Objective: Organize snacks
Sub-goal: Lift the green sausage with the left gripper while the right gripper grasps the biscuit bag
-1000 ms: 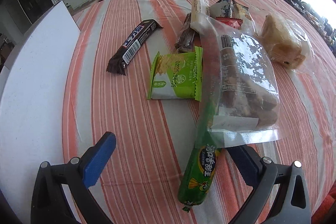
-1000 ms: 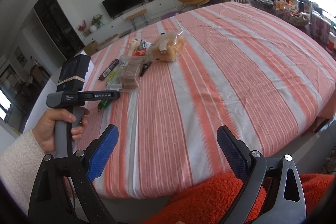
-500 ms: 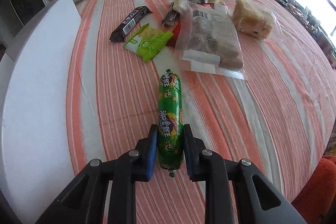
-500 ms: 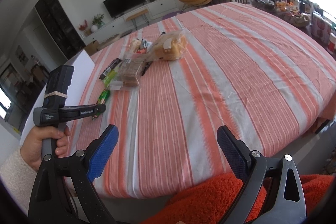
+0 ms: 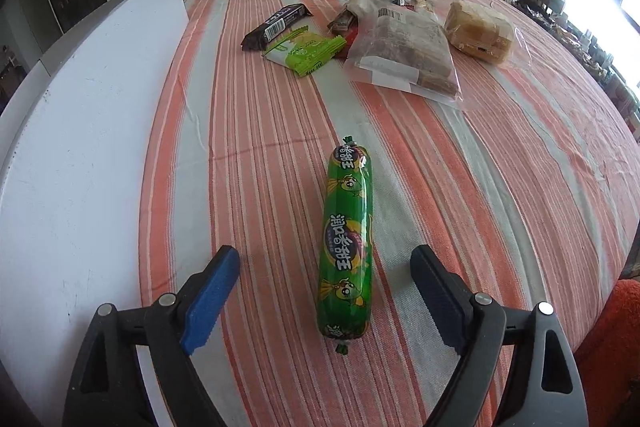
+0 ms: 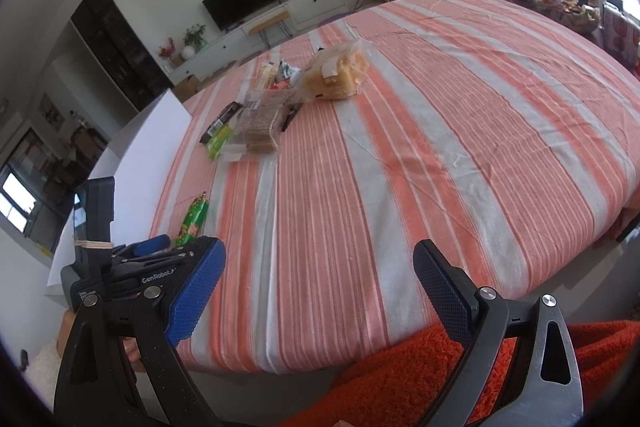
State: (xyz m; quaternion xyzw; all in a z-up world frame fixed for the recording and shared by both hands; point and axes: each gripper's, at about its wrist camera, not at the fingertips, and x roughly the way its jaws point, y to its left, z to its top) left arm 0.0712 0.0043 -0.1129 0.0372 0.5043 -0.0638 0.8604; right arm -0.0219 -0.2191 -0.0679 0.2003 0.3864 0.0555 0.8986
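Green plastic-wrapped sausage stick (image 5: 347, 247) lies alone on the striped bench (image 5: 500, 187) between the spread jaws of the left gripper (image 5: 324, 291), untouched. The right gripper (image 6: 320, 291) is also spread, empty. Farther away, the heap of mixed snack packets (image 5: 360, 39) is not yet sorted; most work remains.

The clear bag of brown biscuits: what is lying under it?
Under the left edge of the clear bag of brown biscuits, a red wrapper and the end of a brown bar stick out. How far they reach beneath, and anything else there, is covered.
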